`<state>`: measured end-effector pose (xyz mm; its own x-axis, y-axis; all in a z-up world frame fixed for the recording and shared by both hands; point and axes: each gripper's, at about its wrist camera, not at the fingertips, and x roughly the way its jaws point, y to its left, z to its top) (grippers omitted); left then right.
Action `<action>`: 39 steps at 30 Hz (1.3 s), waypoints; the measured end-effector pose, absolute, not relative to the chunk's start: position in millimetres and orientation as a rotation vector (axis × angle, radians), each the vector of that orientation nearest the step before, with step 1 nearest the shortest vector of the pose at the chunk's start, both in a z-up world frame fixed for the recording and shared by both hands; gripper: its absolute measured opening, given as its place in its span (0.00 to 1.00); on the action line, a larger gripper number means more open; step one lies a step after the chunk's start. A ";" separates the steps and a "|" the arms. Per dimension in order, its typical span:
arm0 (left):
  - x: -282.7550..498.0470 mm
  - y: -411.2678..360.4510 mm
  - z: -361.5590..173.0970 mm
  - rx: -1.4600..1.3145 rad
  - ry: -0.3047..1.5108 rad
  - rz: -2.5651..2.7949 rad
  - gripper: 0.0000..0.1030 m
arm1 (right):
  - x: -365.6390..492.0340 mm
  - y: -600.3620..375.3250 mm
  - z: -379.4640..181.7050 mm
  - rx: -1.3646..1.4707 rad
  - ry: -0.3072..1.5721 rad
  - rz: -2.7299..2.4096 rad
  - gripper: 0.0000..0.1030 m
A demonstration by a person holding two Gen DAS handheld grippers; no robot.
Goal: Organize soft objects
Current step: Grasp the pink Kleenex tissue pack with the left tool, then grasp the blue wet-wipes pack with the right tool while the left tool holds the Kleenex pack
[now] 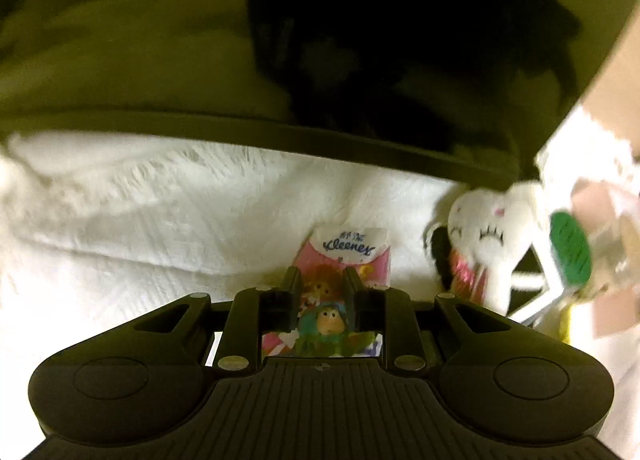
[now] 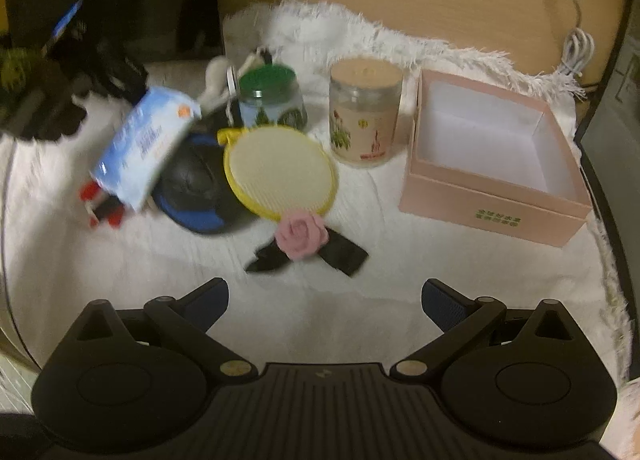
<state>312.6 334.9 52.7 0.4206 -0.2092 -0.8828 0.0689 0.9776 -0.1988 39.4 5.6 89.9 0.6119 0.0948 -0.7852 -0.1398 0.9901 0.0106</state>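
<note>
The left claw stands narrow around a Kleenex pack; the right claw gapes wide above the white mat.

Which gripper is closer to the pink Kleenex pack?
Left. The left gripper has its jaws around the Kleenex pack; the right gripper hangs open over bare white cloth.
</note>
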 end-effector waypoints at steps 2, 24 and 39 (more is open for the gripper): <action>312.3 335.4 53.7 -0.113 1.123 -0.195 0.24 | 39.9 6.7 91.3 -0.034 0.898 0.148 1.00; 261.9 321.6 67.7 0.101 0.955 -0.359 0.37 | 61.4 49.7 79.2 -0.092 0.848 0.173 1.00; 297.9 311.1 46.2 0.235 0.970 -0.263 0.59 | 55.1 33.8 79.8 -0.095 0.857 0.122 1.00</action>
